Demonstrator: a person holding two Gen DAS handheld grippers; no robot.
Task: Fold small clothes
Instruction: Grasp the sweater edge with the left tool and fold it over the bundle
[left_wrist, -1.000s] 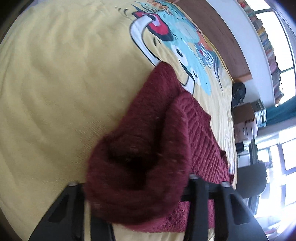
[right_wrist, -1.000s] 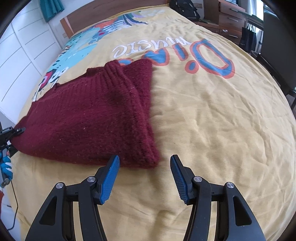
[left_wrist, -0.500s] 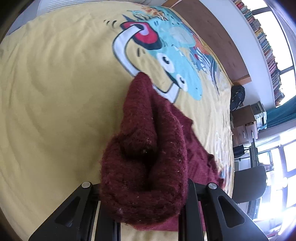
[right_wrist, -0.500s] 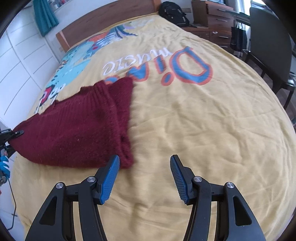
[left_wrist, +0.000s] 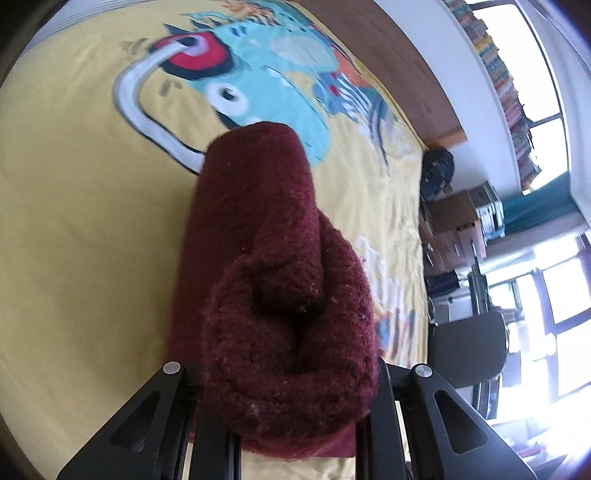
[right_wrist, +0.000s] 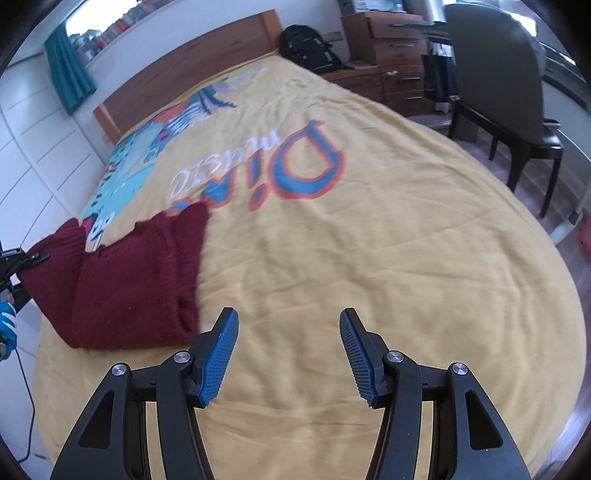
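A dark red knitted sweater (right_wrist: 125, 280) lies partly folded on the yellow bedspread (right_wrist: 369, 258). My left gripper (left_wrist: 291, 373) is shut on a bunched edge of the sweater (left_wrist: 280, 295) and holds it lifted off the bed, the cloth filling the space between the fingers. In the right wrist view that same gripper (right_wrist: 22, 258) shows at the far left edge, pinching the sweater's corner. My right gripper (right_wrist: 288, 354) hangs open over bare bedspread, to the right of the sweater, with nothing between its blue pads (right_wrist: 218, 354).
The bedspread has a large cartoon print (left_wrist: 258, 92) and lettering (right_wrist: 280, 170). A wooden headboard (right_wrist: 192, 62), a black backpack (right_wrist: 306, 48), wooden drawers (right_wrist: 391, 55) and a dark chair (right_wrist: 498, 96) stand beyond the bed. A gloved hand (right_wrist: 7, 325) shows at the left edge.
My left gripper has closed on the sweater's edge and lifted it, drawing the cloth up and sideways. My right gripper has pulled back and away from the sweater, still open.
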